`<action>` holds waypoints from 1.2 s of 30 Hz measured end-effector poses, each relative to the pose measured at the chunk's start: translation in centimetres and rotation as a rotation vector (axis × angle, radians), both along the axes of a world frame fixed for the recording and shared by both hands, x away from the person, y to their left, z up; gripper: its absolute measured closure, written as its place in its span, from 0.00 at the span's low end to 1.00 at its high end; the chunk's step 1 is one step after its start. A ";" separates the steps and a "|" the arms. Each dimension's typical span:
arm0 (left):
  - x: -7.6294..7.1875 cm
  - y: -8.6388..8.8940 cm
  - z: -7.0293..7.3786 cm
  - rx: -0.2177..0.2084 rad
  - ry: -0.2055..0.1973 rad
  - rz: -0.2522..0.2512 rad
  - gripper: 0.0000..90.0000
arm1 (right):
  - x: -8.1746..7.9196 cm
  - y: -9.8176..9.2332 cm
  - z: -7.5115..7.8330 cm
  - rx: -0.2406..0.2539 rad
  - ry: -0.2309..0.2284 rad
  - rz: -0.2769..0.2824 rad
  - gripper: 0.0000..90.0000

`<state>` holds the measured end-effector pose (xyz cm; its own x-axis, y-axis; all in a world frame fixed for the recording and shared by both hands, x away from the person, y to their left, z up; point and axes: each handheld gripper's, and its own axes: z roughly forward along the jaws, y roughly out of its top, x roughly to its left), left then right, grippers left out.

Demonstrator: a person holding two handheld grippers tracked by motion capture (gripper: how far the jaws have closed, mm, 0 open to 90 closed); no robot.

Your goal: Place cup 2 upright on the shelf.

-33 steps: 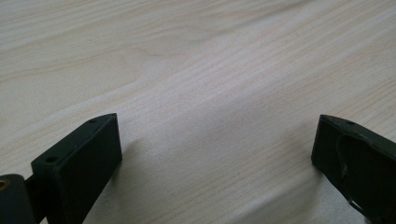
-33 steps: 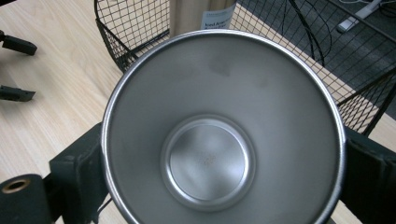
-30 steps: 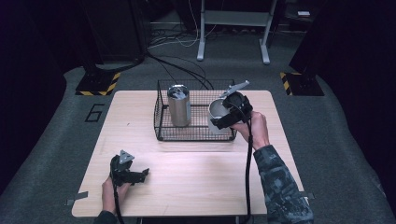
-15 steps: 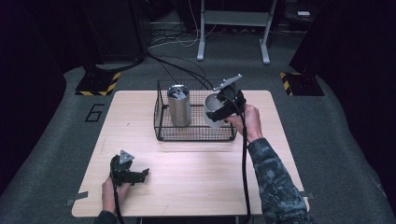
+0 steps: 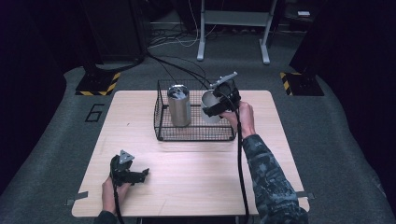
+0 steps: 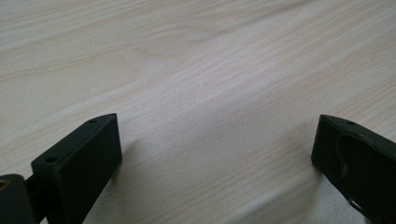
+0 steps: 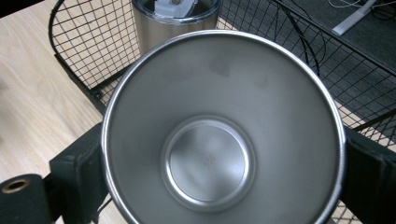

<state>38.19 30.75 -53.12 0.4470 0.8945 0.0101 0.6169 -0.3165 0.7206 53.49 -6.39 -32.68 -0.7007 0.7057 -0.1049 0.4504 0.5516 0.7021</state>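
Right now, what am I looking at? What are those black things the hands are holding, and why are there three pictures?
A person sits at a wooden table with a squeezing tool in each hand. The black blocks are the tools' jaws. One picture looks down from above; each other one comes from a small camera riding on a tool. The right gripper squeezes an empty steel cup over a wire basket. A taller steel cup with a lid stands inside it. The left gripper rests open on the table, holding nothing.

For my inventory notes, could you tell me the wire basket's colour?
The wire basket is black, clearest in the high view.
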 end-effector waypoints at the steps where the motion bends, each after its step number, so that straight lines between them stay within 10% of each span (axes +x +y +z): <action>1: 0.0 0.0 0.0 0.001 0.000 0.000 0.02 | 0.2 0.1 -0.2 0.003 -0.003 -0.002 0.07; 36: -0.1 0.0 0.0 0.005 -0.001 0.002 0.02 | 5.3 2.2 -5.1 -0.037 0.073 -0.078 0.07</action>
